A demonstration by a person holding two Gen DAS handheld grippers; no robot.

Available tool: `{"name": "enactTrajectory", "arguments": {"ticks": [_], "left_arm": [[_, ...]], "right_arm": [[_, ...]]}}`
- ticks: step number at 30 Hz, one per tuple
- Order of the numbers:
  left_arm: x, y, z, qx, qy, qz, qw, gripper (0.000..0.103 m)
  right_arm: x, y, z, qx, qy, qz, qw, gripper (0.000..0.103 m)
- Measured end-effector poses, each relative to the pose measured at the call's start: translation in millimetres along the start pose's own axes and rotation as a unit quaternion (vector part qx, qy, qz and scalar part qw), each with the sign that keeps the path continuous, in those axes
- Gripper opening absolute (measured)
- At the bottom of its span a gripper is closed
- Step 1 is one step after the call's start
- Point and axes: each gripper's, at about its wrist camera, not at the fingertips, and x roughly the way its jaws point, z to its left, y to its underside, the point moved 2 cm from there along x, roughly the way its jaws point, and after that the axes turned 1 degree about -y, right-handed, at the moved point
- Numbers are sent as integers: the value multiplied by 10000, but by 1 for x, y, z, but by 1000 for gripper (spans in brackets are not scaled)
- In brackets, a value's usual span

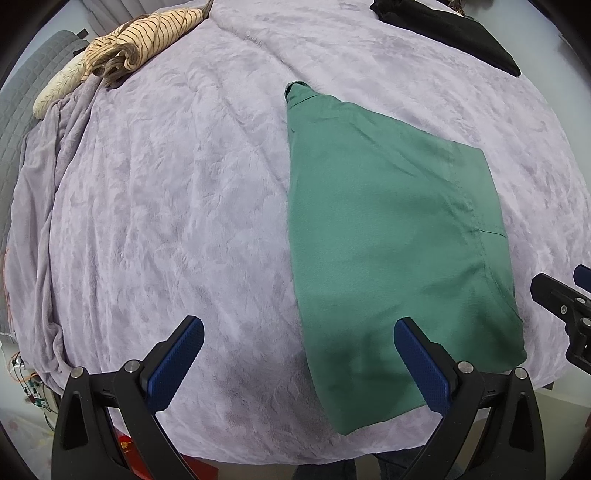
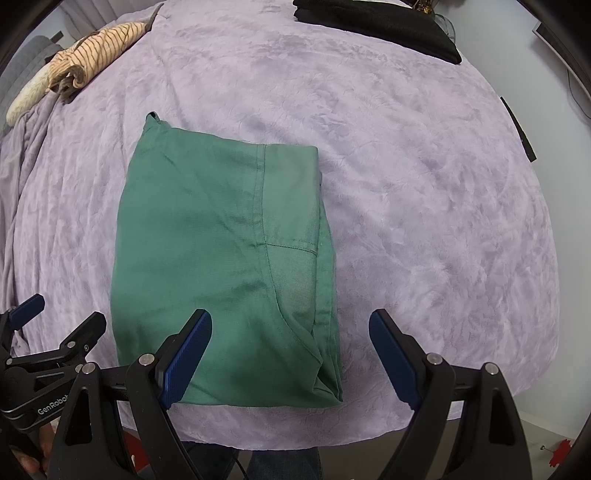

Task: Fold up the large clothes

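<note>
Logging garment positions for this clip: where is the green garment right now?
The green garment lies folded on the purple blanket near the bed's front edge, under the open right gripper, with the striped garment far left and black clothing far right.

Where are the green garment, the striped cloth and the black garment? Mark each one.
green garment [image 2: 207, 258], right wrist view, middle of its folded top layer.
striped cloth [image 1: 147, 35], left wrist view, its striped middle.
black garment [image 2: 388, 26], right wrist view, centre of the folded pile.
</note>
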Motion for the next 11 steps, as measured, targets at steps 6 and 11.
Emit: {"name": "enactTrajectory", "arguments": {"ticks": [6,11], "left_arm": [[2,-1,3,-63,37,41,10000,103],[0,-2,1,87,29,-75,9999,103]], "right_arm": [[2,0,1,-27,16,40,10000,89],[3,-1,2,-34,23,46,10000,89]]}}
